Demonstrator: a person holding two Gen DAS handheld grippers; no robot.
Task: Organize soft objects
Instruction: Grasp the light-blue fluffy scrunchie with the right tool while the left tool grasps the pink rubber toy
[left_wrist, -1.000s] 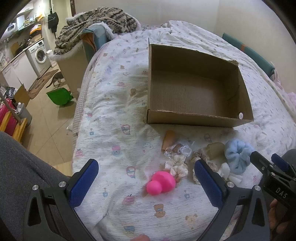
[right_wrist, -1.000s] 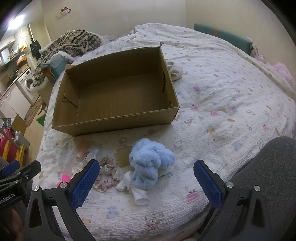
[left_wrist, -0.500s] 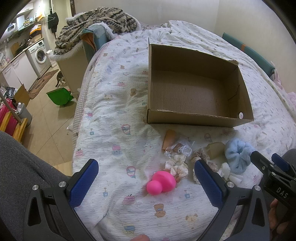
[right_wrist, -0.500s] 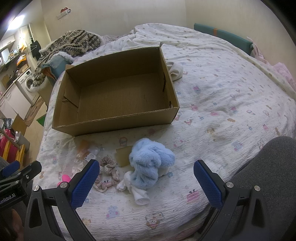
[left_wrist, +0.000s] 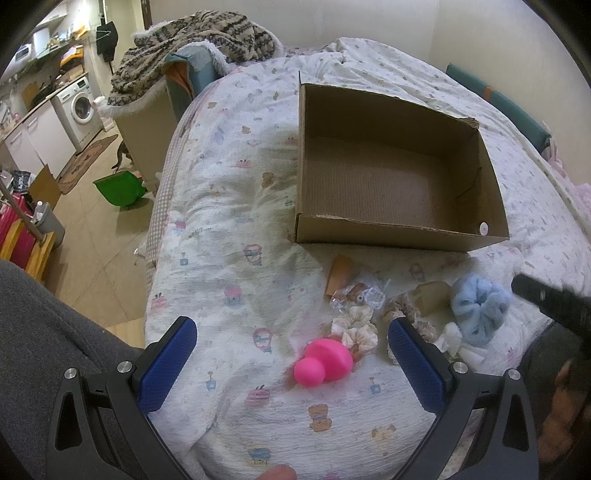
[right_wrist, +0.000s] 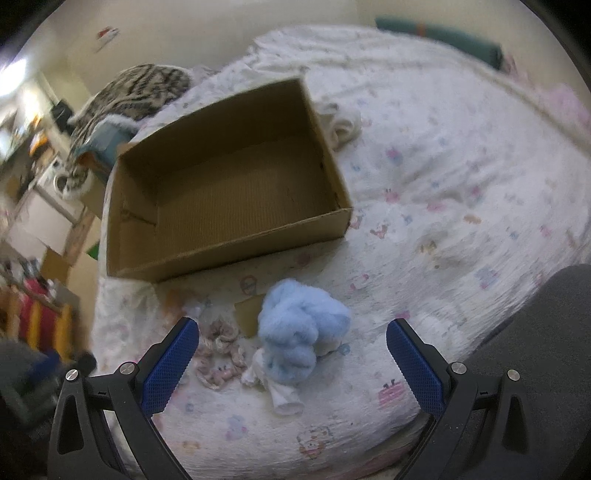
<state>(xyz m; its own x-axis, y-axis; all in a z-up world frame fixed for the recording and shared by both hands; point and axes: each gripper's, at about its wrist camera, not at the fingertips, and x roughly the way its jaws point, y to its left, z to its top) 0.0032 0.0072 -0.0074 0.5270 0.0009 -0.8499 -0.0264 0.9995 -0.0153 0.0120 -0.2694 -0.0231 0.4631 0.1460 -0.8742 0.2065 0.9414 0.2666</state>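
Observation:
An empty cardboard box (left_wrist: 402, 229) (right_wrist: 236, 247) sits on the bed. In front of it lies a small heap: a pink rubber toy (left_wrist: 325, 360), cream scrunchies (left_wrist: 356, 326), a fluffy blue scrunchie (left_wrist: 478, 308) (right_wrist: 299, 332), patterned scrunchies (right_wrist: 218, 354) and a white sock (right_wrist: 282, 393). My left gripper (left_wrist: 291, 354) is open, low over the bed, with the pink toy between its fingers' line. My right gripper (right_wrist: 291, 354) is open, with the blue scrunchie between and just ahead of its fingers. That right gripper shows blurred at the left wrist view's right edge (left_wrist: 550, 302).
Small cardboard scraps (left_wrist: 341, 275) and a clear wrapper (left_wrist: 365, 295) lie near the heap. A white cloth (right_wrist: 343, 125) rests behind the box. The bed's left edge (left_wrist: 159, 206) drops to a tiled floor with a green bin (left_wrist: 120, 190). Grey-clad legs flank the views.
The right gripper has swung left and closer to the blue scrunchie; its view is now motion-blurred. The left gripper has barely moved. Both stay open.

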